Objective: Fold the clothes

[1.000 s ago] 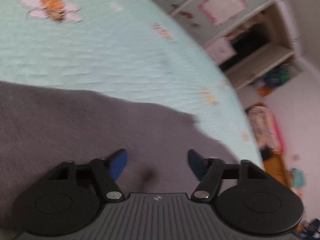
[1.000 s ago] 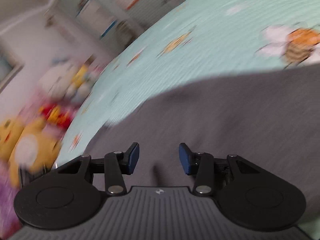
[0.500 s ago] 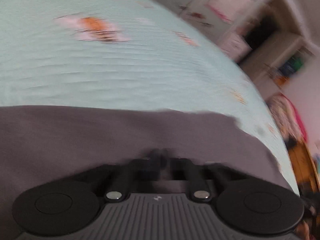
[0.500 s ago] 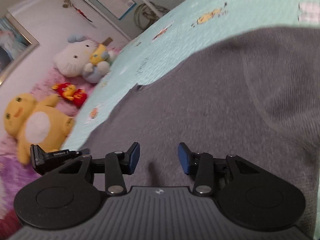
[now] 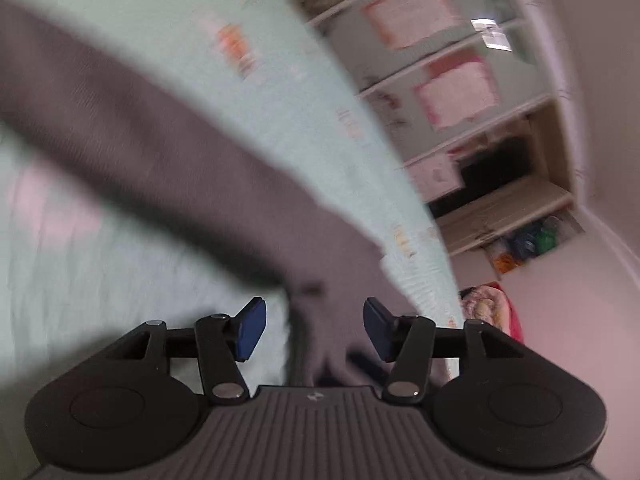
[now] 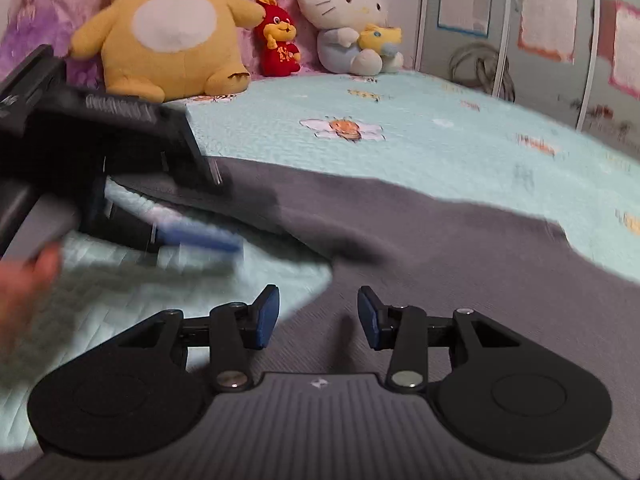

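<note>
The grey garment (image 6: pixel 460 248) lies on the bed, spread over the mint-green quilt (image 6: pixel 420 140) with its bee-and-flower print. In the right wrist view it looks like a soft, finely ribbed knit, dark grey and plain, covering the near right part of the bed; its far edge runs across the quilt from left to right. On the left a fold or flap of it is raised off the quilt, with pale bedding showing beneath.

My right tool (image 6: pixel 318 316) sits low over the garment with its blue pads wide apart and nothing between them. My left tool (image 6: pixel 132 184) shows in that same view at the left, dark and blurred, right at the raised flap; one blue pad is visible below the cloth edge. A blurred hand (image 6: pixel 20 280) is cut off at the left border.

From the left wrist view, my left tool (image 5: pixel 314 328) has its blue pads spread wide. The grey garment (image 5: pixel 160 152) runs as a long band from the far left towards the gap between the pads, narrowing to a bunched strip that passes between them without either pad touching it. Motion blur smears the cloth, so I cannot make out seams or which part this is.

Against the far headboard sit a yellow plush toy (image 6: pixel 172 36), a small red plush (image 6: pixel 280 44) and a white cat plush (image 6: pixel 348 20). Shelves (image 5: pixel 472 120) stand at the right, blurred.
</note>
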